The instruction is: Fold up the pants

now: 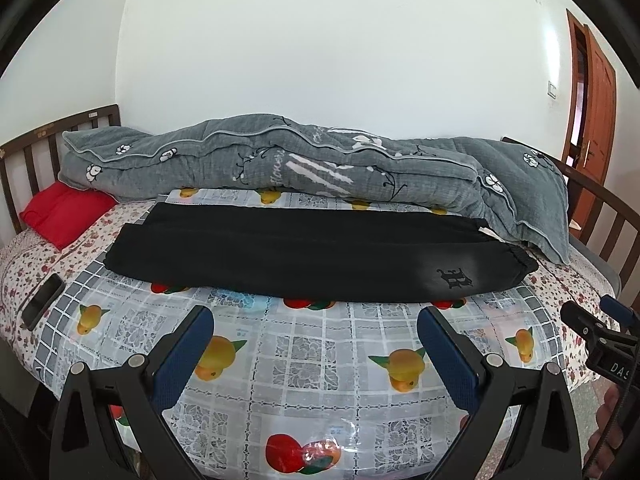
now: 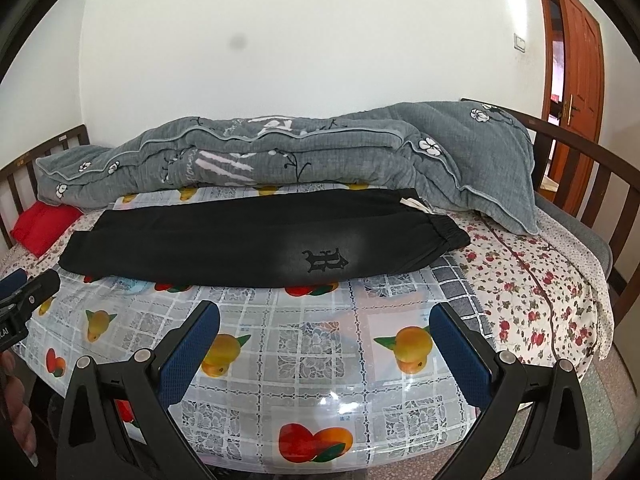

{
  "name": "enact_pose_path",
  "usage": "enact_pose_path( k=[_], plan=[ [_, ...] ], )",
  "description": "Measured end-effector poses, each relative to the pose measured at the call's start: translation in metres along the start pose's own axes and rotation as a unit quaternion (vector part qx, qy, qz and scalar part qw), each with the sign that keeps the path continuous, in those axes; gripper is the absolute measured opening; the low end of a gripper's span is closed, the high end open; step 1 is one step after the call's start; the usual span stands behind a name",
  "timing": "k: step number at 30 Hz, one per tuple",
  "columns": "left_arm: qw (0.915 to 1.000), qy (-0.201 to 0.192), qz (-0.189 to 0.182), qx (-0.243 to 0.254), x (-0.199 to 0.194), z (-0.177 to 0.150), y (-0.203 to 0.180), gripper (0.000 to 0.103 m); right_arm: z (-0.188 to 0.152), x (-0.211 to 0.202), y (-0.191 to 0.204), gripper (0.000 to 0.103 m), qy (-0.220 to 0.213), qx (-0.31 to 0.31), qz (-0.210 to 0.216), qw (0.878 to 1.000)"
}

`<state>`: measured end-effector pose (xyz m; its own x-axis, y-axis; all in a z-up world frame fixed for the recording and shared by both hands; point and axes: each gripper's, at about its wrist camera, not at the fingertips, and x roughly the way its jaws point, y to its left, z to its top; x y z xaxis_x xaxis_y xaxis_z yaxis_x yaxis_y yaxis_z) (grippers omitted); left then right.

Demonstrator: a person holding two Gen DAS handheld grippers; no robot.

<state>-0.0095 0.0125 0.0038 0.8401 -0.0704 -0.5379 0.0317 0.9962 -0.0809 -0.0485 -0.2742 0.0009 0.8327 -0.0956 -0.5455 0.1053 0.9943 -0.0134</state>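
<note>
**Both claws spread wide and empty, pants flat beyond the fingertips**

Blue-padded fingers (image 1: 188,356) of the left gripper (image 1: 314,320) stand far apart with nothing between them, hanging above the near edge of a glossy fruit-print cover (image 1: 304,344). Beside it, the right gripper (image 2: 324,316) is splayed just as wide and grips nothing either, over the same cover (image 2: 320,340). Each claw shows at the edge of the other's view: the right one (image 1: 600,320) off the left claw's right side, the left one (image 2: 24,292) off the right claw's left side.

Just ahead of both sets of fingertips lie the black pants (image 1: 312,256), flat across the cover and apart from the claws. They run crosswise, the legs laid one over the other. Their elastic waistband (image 2: 448,232) is forward and to the right of the right claw, with a dark emblem (image 2: 326,260) on the cloth near it; the leg ends reach forward-left of the left claw.

Past the pants, a rolled grey quilt (image 1: 304,164) stretches along the wall side of the bed. Far left of the left claw sit a red pillow (image 1: 64,212) and, nearer, a dark phone (image 1: 42,300) on the floral sheet (image 2: 532,300). Far right is a wooden door (image 2: 576,52).
</note>
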Motion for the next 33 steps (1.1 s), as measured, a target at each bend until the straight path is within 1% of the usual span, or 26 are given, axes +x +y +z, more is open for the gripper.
enact_pose_path(
  k=[11, 16, 19, 23, 26, 28, 29, 32, 33],
  plan=[
    [1.0000, 0.001, -0.005, 0.003, 0.000, 0.004, -0.002, 0.102, 0.007, 0.002, 0.006, 0.103, 0.002, -0.003, 0.005, 1.000],
    [0.9998, 0.003, -0.020, 0.000, 0.006, 0.007, -0.004, 0.102, 0.006, 0.006, 0.009, 0.103, 0.000, -0.012, 0.002, 1.000],
    [0.9999, 0.008, -0.011, -0.001, 0.017, 0.007, -0.005, 0.102, 0.004, 0.013, 0.007, 0.103, -0.002, -0.014, 0.001, 1.000],
    [0.9995, 0.019, -0.020, -0.014, 0.042, 0.007, 0.005, 0.102, 0.001, 0.037, -0.001, 0.103, 0.005, -0.011, 0.017, 1.000],
    [0.9990, 0.034, -0.006, -0.029, 0.069, 0.000, 0.019, 0.102, -0.007, 0.060, -0.005, 0.103, 0.014, -0.013, 0.015, 1.000],
    [0.9978, 0.053, -0.007, -0.040, 0.088, -0.010, 0.034, 0.097, -0.013, 0.084, -0.011, 0.103, 0.034, -0.006, 0.000, 0.999],
    [0.9971, 0.062, -0.009, -0.044, 0.096, -0.016, 0.043, 0.093, -0.014, 0.093, -0.013, 0.102, 0.043, -0.001, 0.000, 0.999],
    [0.9951, 0.083, -0.007, -0.054, 0.113, -0.031, 0.066, 0.093, -0.016, 0.119, -0.016, 0.099, 0.076, 0.015, 0.008, 0.997],
    [0.9938, 0.091, -0.008, -0.064, 0.120, -0.036, 0.079, 0.093, -0.015, 0.127, -0.016, 0.095, 0.082, 0.017, 0.009, 0.996]
  ],
)
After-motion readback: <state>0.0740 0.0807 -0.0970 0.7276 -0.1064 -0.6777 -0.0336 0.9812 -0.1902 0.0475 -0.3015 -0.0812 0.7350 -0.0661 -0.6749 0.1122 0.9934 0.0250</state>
